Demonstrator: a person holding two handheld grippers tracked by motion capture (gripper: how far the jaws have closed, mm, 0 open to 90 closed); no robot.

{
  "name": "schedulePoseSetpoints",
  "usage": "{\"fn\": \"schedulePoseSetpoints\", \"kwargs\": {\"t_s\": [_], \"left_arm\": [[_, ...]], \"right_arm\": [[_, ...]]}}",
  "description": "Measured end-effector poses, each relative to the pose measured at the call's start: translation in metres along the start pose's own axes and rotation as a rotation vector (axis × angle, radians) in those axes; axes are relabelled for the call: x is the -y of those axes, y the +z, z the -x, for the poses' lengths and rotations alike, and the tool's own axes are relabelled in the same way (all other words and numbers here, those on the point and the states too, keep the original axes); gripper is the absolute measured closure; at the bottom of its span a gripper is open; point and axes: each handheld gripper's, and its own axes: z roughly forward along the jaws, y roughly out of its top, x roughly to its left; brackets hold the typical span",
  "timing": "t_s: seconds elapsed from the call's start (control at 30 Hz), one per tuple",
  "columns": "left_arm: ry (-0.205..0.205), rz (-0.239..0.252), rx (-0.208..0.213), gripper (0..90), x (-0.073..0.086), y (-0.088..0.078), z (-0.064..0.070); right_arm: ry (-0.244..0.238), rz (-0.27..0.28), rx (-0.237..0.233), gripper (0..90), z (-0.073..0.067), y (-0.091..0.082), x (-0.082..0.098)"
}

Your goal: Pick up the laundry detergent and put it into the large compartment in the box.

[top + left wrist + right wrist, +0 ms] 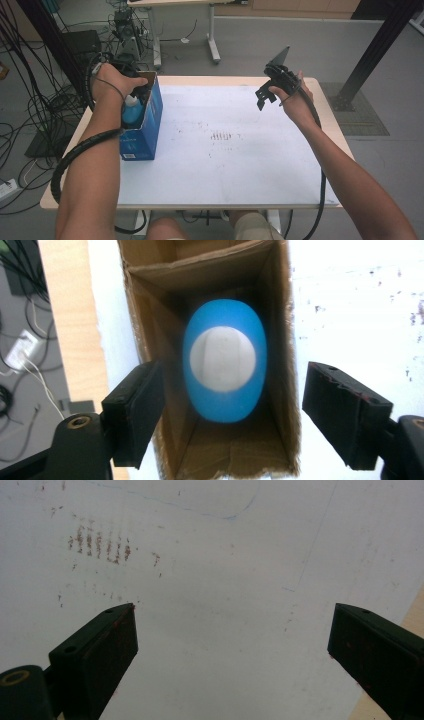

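Note:
A blue cardboard box (146, 131) stands open-topped at the table's left edge. Inside it a blue bottle with a white cap (224, 360) stands upright, its cap just showing over the box's rim (132, 102). My left gripper (232, 390) hangs straight above the box, open, with a jaw on either side of the bottle and neither pad touching it. In the high view a hand covers most of the left gripper (141, 90). My right gripper (264, 98) is held above the far right of the white mat (225, 165), open (232, 617), with nothing between its jaws.
The white mat (225, 555) carries reddish-brown smudges (220, 136) near its middle. The wooden table edge (85, 120) shows left of the box. Cables and a black stand (60, 45) crowd the floor at the left; another table's legs (212, 45) stand beyond.

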Motion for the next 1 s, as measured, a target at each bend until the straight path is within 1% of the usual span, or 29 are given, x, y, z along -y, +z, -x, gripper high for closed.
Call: {"fn": "schedulePoseSetpoints", "kwargs": {"t_s": [0.03,0.07,0.1,0.2,0.27,0.3,0.37,0.4,0.43,0.47,0.5,0.53,0.57,0.6,0.67,0.73,0.77,0.8,0.87,0.97,1.0], "left_arm": [[0.017,0.009,0.009,23.3,0.002,-0.005,0.001],[0.024,0.017,0.012,22.7,0.004,-0.007,0.002],[0.042,0.024,0.010,22.4,0.005,-0.011,0.005],[0.108,0.041,0.024,20.5,0.008,-0.020,0.013],[0.174,0.060,0.033,18.7,0.012,-0.025,0.022],[0.199,0.065,0.038,18.5,0.013,-0.026,0.025],[0.273,0.074,0.043,18.5,0.015,-0.029,0.037],[0.313,0.075,0.045,18.5,0.016,-0.030,0.044],[0.341,0.070,0.051,18.6,0.015,-0.031,0.047],[0.381,0.070,0.057,18.5,0.016,-0.031,0.054],[0.411,0.071,0.056,18.5,0.016,-0.031,0.058],[0.452,0.072,0.062,18.2,0.017,-0.031,0.065],[0.480,0.073,0.066,17.6,0.017,-0.031,0.068],[0.525,0.075,0.073,17.5,0.018,-0.032,0.074],[0.569,0.076,0.083,17.4,0.018,-0.032,0.082],[0.633,0.083,0.083,16.3,0.020,-0.033,0.092],[0.657,0.085,0.083,15.8,0.020,-0.034,0.096],[0.677,0.092,0.084,15.4,0.022,-0.035,0.099],[0.736,0.108,0.075,13.5,0.025,-0.038,0.109],[0.839,0.141,0.080,12.8,0.032,-0.042,0.122],[0.897,0.162,0.076,12.9,0.036,-0.043,0.128]], "right_arm": [[0.003,-0.001,-0.001,5.6,0.001,0.000,0.000],[0.006,0.000,-0.001,5.6,0.001,0.000,-0.001],[0.010,0.000,-0.002,5.6,0.002,0.000,-0.001],[0.012,-0.001,-0.003,5.6,0.003,0.000,-0.002],[0.014,-0.001,-0.003,5.6,0.003,0.000,-0.003],[0.015,-0.002,-0.003,5.6,0.004,-0.001,-0.003],[0.018,-0.003,-0.004,5.6,0.003,-0.001,-0.004],[0.019,-0.003,-0.003,5.6,0.003,-0.001,-0.004],[0.020,-0.005,-0.005,5.6,0.003,-0.001,-0.004],[0.020,-0.006,-0.005,5.6,0.003,-0.001,-0.005],[0.020,-0.007,-0.003,5.6,0.003,-0.001,-0.005],[0.022,-0.006,-0.004,5.6,0.003,-0.001,-0.005],[0.020,-0.008,-0.003,5.6,0.003,-0.001,-0.006],[0.020,-0.009,-0.003,5.6,0.002,-0.001,-0.006],[0.019,-0.010,-0.003,5.6,0.002,0.000,-0.006],[0.018,-0.012,-0.002,5.6,0.002,0.000,-0.007],[0.022,-0.014,-0.004,5.6,0.002,0.001,-0.007],[0.023,-0.014,-0.006,5.6,0.003,0.001,-0.008],[0.022,-0.017,-0.006,5.6,0.004,0.001,-0.009],[0.025,-0.019,-0.007,5.6,0.004,0.002,-0.010],[0.026,-0.022,-0.008,5.6,0.004,0.003,-0.011]]}}
